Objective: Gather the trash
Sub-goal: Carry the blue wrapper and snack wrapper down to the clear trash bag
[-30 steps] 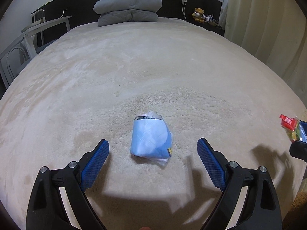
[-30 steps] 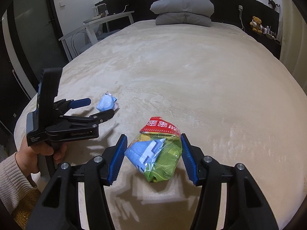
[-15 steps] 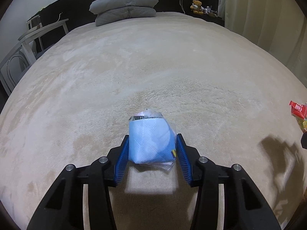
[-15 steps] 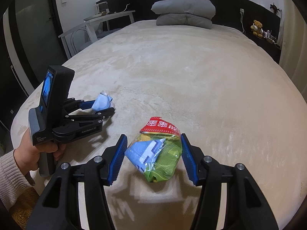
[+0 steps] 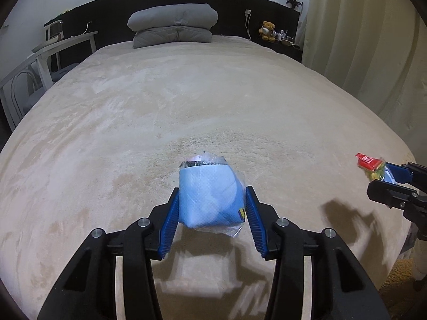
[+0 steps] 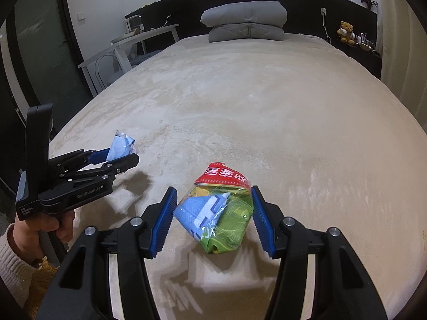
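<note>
A pale blue tissue packet in clear wrap [image 5: 208, 200] hangs just above the beige bed, and my left gripper [image 5: 212, 194] is shut on its sides. The right wrist view shows that gripper [image 6: 121, 154] at the left, with the same packet [image 6: 120, 145] sticking up from its tips. My right gripper [image 6: 213, 200] is shut on a green, blue and red snack bag [image 6: 224, 213], also held off the blanket. In the left wrist view the right gripper [image 5: 392, 176] and the bag [image 5: 371, 164] sit at the right edge.
The plush beige bed [image 5: 213, 93] fills both views, with stacked grey pillows [image 5: 173, 26] at the dark headboard. A white desk and chair [image 5: 53, 48] stand left of it, a curtain [image 5: 360, 53] right. A teddy bear [image 5: 267, 30] sits on the shelf. A hand [image 6: 45, 226] grips the left handle.
My left gripper went from open around the blue packet to shut on it, then lifted it off the blanket. The right gripper kept its hold on the snack bag.
</note>
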Tool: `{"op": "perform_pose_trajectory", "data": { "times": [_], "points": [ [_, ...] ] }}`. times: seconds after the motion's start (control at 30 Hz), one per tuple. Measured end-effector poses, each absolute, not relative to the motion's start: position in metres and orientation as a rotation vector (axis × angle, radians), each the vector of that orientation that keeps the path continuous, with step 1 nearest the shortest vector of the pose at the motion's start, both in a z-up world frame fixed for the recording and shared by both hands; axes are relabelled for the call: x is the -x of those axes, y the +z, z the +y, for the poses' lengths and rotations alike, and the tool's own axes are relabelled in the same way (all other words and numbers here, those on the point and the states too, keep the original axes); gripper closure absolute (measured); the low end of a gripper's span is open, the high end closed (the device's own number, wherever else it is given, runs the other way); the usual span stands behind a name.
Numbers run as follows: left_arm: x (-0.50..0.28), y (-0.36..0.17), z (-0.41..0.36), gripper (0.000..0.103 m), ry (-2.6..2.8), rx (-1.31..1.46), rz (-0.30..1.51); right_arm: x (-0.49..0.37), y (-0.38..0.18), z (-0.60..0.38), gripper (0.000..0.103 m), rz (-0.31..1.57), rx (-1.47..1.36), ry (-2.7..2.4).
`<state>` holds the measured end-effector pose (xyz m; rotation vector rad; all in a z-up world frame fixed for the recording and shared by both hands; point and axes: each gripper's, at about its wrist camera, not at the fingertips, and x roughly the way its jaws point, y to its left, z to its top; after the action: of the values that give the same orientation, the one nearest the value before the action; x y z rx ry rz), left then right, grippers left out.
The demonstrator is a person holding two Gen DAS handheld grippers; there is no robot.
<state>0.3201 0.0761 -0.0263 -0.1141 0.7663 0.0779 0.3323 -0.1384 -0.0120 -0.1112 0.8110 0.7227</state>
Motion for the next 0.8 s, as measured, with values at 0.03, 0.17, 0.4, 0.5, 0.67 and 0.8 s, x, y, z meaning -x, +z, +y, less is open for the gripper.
{"op": "perform_pose_trajectory", "data": {
  "times": [0.03,0.17,0.4,0.5,0.67,0.8],
  "points": [
    [-0.315,-0.023,0.073,0.057,0.072,0.118,0.757,-0.33,-0.011,-0.141,0.047,0.805,0.101,0.727],
    [-0.291,-0.016,0.068,0.057,0.063,0.149,0.726,-0.314,-0.007,-0.148,0.047,0.771,0.088,0.755],
    [-0.237,-0.008,0.054,0.057,0.072,0.222,0.686,-0.278,-0.008,-0.161,0.047,0.759,0.08,0.764],
    [-0.214,-0.006,0.044,0.057,0.059,0.237,0.663,-0.256,-0.008,-0.17,0.047,0.751,0.059,0.769],
    [-0.179,-0.009,0.028,0.057,0.046,0.241,0.654,-0.219,-0.011,-0.187,0.047,0.746,0.032,0.771],
    [-0.15,-0.009,0.017,0.057,0.035,0.257,0.634,-0.192,-0.012,-0.203,0.047,0.742,0.003,0.773]
  ]
}}
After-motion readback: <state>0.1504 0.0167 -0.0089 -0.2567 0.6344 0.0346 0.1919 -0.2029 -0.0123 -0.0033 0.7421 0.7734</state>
